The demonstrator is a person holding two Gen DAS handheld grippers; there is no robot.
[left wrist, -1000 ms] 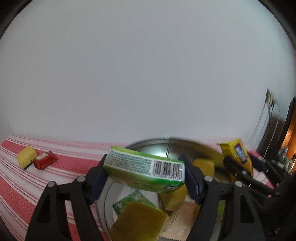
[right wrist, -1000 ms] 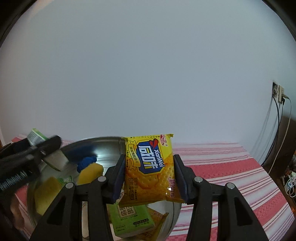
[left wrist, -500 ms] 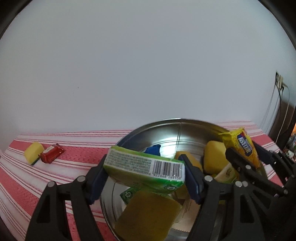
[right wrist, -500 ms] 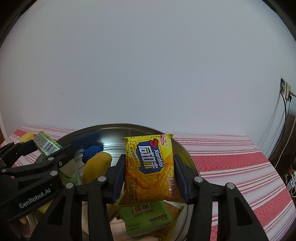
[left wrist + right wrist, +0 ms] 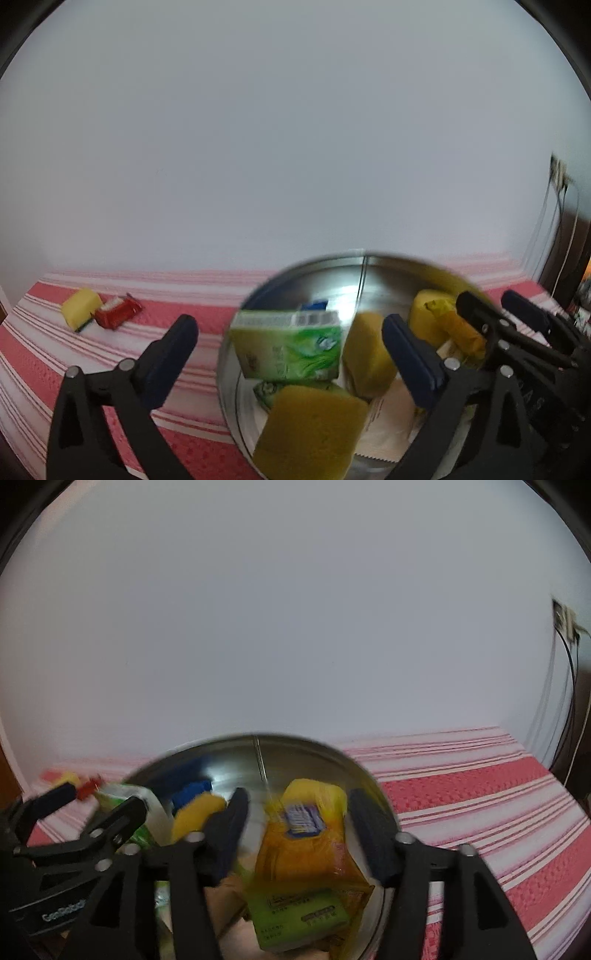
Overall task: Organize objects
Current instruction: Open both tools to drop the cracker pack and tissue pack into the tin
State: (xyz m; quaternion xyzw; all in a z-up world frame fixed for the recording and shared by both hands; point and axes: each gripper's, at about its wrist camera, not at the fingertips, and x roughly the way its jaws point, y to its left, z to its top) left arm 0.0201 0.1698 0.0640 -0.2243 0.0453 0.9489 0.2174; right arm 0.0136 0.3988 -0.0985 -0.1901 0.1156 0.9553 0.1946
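Packets and sponges are being gathered into a steel bowl [image 5: 365, 266], and both claws have just been opening over it. Left gripper [image 5: 290, 350]: its blue pads stand wide apart and touch nothing, and the green carton [image 5: 291, 350] sits blurred between them, free of both and apparently dropping toward the pile. Right gripper [image 5: 299, 830]: its jaws are likewise parted, and the yellow cracker packet [image 5: 306, 845] hangs loose between them, touching neither pad, over a green box [image 5: 299, 919] below.

Outward from the left claw, a yellow sponge [image 5: 310, 432] lies at 6 o'clock in the bowl and another sponge [image 5: 369, 354] at 3 o'clock of the carton. Well apart at 9 o'clock, on the red striped cloth [image 5: 177, 302], a small yellow sponge [image 5: 81, 308] touches a red wrapper [image 5: 118, 314]; these look like the remaining pieces.

Both seem light. The sponge is soft and will squash, so grip across its short sides; the wrapper is thin, crinkly and probably slippery, best pinched across its middle.
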